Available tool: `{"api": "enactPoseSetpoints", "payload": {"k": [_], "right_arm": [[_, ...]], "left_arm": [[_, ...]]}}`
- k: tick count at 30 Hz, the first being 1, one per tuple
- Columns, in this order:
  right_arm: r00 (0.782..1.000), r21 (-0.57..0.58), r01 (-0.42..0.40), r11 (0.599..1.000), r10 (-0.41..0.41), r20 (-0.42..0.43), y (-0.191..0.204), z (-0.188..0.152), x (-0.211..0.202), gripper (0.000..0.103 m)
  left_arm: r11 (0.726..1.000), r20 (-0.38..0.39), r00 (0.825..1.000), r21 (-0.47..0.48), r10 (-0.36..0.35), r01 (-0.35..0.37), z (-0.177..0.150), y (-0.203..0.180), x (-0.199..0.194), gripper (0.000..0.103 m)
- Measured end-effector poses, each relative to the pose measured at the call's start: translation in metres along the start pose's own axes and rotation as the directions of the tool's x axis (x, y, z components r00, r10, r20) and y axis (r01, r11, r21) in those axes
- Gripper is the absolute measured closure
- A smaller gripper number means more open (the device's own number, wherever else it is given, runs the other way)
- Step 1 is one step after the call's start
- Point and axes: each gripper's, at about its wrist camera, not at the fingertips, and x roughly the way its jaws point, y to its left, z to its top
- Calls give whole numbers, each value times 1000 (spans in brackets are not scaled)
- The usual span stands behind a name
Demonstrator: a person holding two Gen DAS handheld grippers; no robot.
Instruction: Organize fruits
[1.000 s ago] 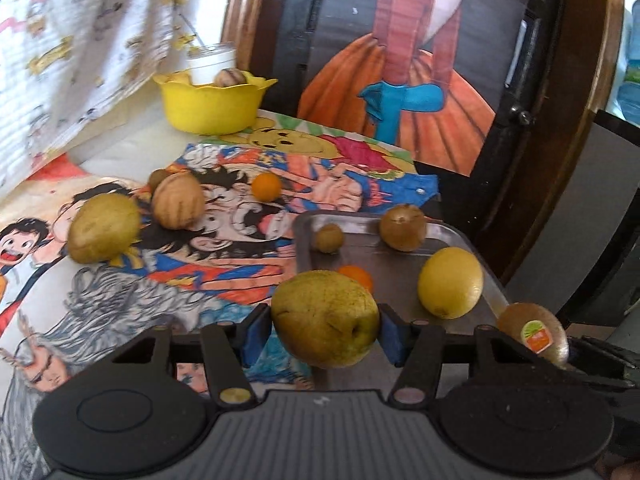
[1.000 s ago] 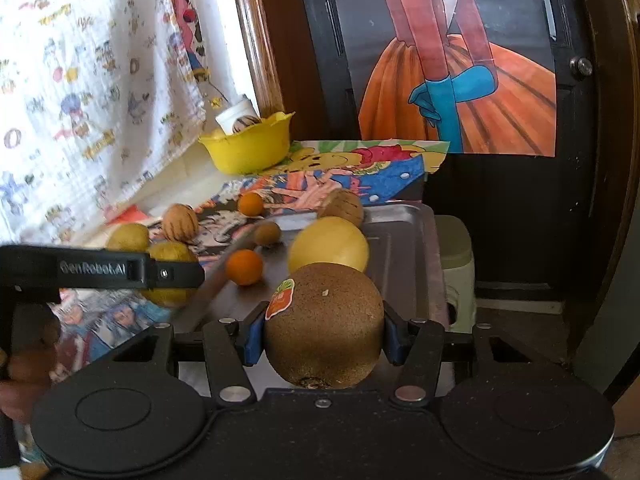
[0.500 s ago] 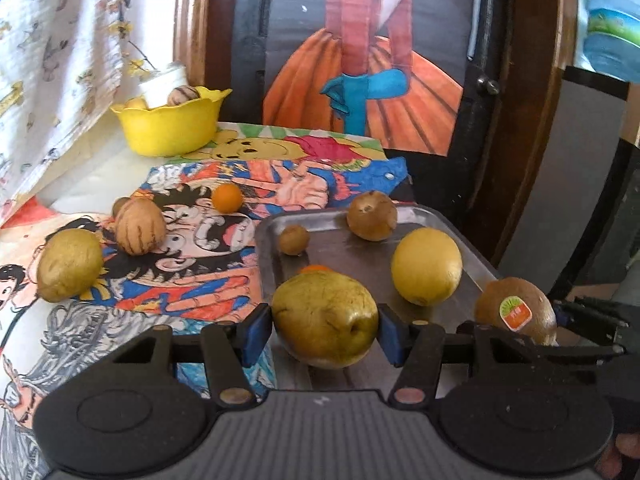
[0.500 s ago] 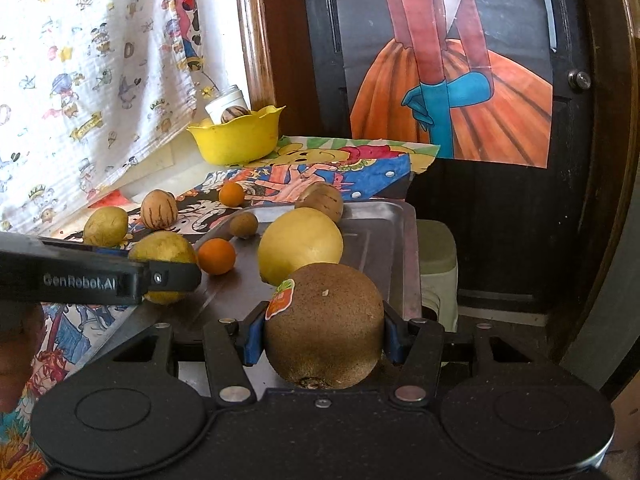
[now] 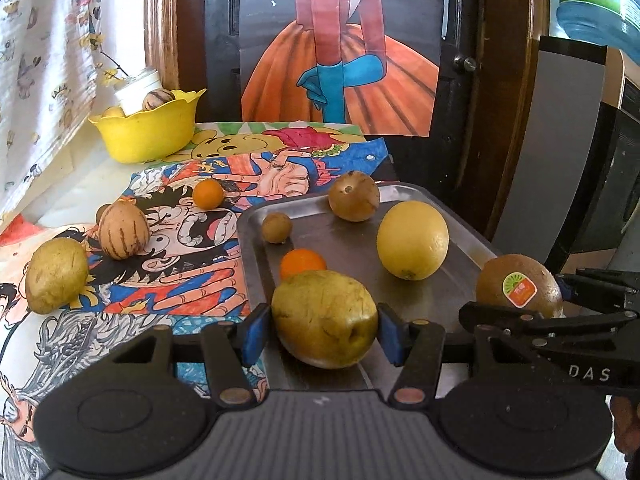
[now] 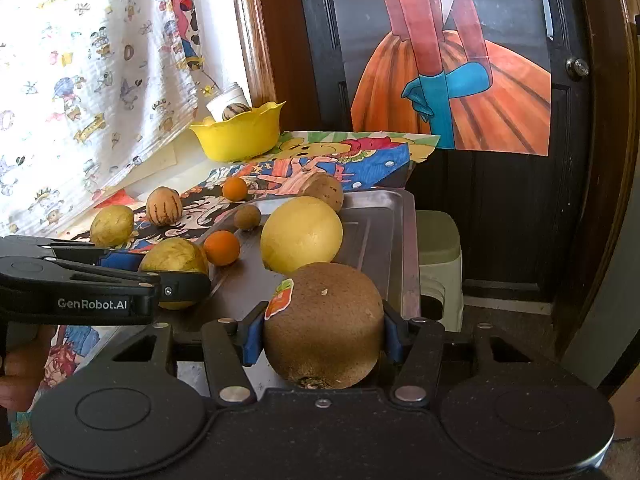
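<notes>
Over the near edge of the metal tray (image 5: 460, 240), the left gripper (image 5: 325, 332) fingers clamp a yellow-green pear (image 5: 325, 318); the right gripper (image 6: 322, 332) fingers clamp a stickered kiwi (image 6: 324, 324). Beyond them on the tray lie a lemon (image 5: 412, 240) and a small orange (image 5: 302, 263). Left of the tray on the counter sit a striped fruit (image 5: 123, 230) and another pear (image 5: 56, 275).

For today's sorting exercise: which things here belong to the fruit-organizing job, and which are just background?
Job:
left gripper holding a pear
right gripper holding a kiwi
metal tray
lemon
small orange

Background:
yellow bowl
painting
curtain
stool
</notes>
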Motion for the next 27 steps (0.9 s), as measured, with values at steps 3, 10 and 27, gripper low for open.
{"api": "enactPoseSetpoints", "payload": {"k": [3,10,27], "right_arm": [[1000,10,2,1000,-2,11,-1,0,-5,45],[1000,10,2,1000,-2,11,-1,-1,-14,44],[1000,7,7,1000,-8,22,6,-12,-49,29]], "left_arm": [[1000,0,1000,8,2,-2,-1,-1,-2,42],[1000,-3,1000,-8,2,-2,-3,1,-7,42],[996,44,999,-87,18,-14,-11,7,-44,32]]}}
